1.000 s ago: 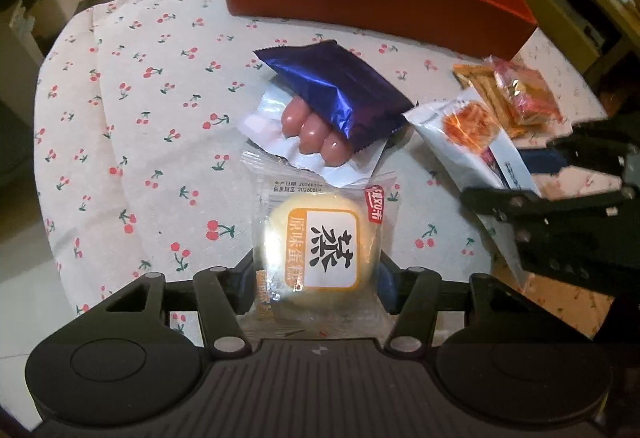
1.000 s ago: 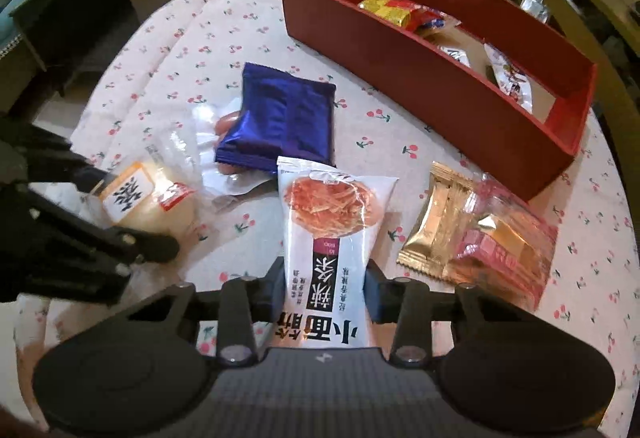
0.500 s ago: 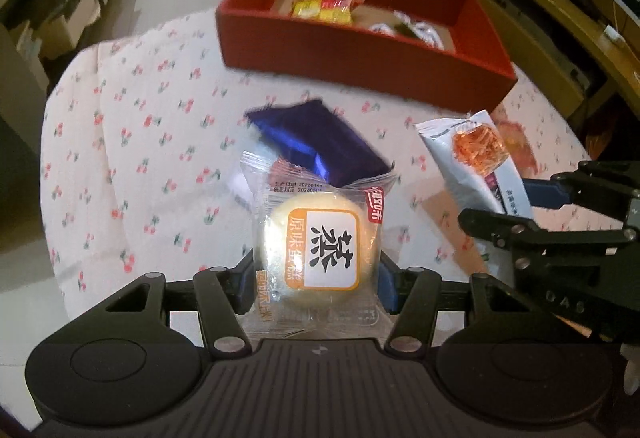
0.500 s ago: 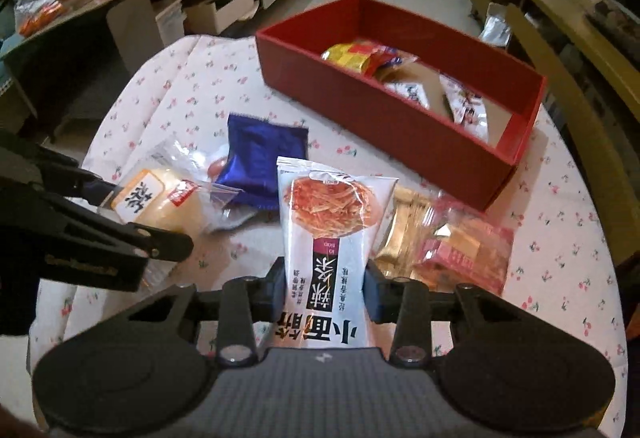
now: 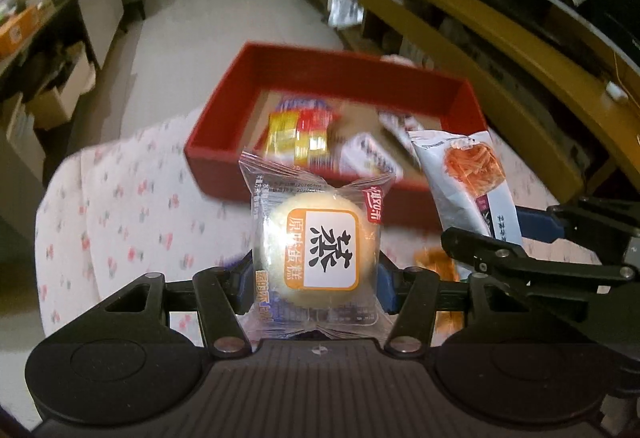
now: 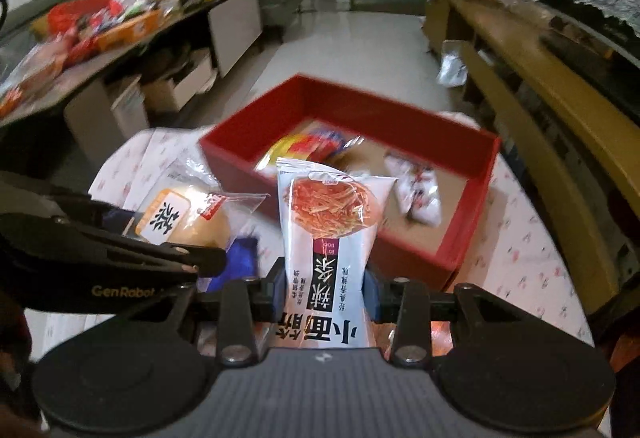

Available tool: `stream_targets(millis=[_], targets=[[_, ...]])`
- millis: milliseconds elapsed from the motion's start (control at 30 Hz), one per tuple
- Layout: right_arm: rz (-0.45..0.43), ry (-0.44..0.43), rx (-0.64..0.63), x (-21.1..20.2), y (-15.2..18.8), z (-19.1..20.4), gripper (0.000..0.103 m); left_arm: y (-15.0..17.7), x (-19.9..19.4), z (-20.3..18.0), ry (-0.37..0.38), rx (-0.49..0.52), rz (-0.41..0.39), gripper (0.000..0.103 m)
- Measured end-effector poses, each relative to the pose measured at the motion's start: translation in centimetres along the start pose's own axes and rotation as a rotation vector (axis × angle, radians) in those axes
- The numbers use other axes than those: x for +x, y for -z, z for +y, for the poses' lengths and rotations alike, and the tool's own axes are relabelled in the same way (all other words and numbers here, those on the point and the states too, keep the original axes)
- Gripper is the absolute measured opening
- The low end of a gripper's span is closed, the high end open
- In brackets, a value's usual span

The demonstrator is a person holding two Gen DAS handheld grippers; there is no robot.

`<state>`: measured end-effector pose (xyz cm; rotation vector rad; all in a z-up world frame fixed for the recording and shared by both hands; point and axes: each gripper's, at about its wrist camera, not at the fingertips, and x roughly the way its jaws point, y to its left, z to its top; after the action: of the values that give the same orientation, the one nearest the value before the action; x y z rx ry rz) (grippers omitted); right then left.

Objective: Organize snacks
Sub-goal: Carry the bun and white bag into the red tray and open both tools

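- The left gripper (image 5: 316, 278) is clamped on a clear-wrapped round steamed cake (image 5: 318, 250), pale yellow with an orange and white label, held up in the air.
- The right gripper (image 6: 325, 288) is clamped on a tall white noodle snack packet (image 6: 330, 234) printed with a picture of orange strips, also held upright off the table.
- The two grippers sit side by side, the cake to the left of the packet.
- Ahead of both lies a red box (image 5: 224, 117) with low walls and a brown floor, resting on a table with a cherry-print cloth (image 5: 132, 205).
- Inside the box, a yellow and red packet (image 6: 308, 143) lies toward its left end, and small white packets (image 6: 418, 193) lie nearer the middle.
- A blue wrapper (image 6: 242, 258) lies on the cloth below the cake.
- Much of the background is blurred.
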<state>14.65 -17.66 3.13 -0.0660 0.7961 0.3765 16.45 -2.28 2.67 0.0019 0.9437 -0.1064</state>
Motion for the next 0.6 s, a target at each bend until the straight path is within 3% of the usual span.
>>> stream_targets(millis=[333,600], targets=[[-0.053,0.075,0.044,3.5,-4.8,-3.0,0.041,-5.6,3.5,-0.4,-0.012,-0.023,-0.046,0.062],[-0.032,0.115,0.038,7.6,-6.7,-4.3,0.041,-7.4,7.2,-0.3,-0.049,-0.043,-0.023,0.062]])
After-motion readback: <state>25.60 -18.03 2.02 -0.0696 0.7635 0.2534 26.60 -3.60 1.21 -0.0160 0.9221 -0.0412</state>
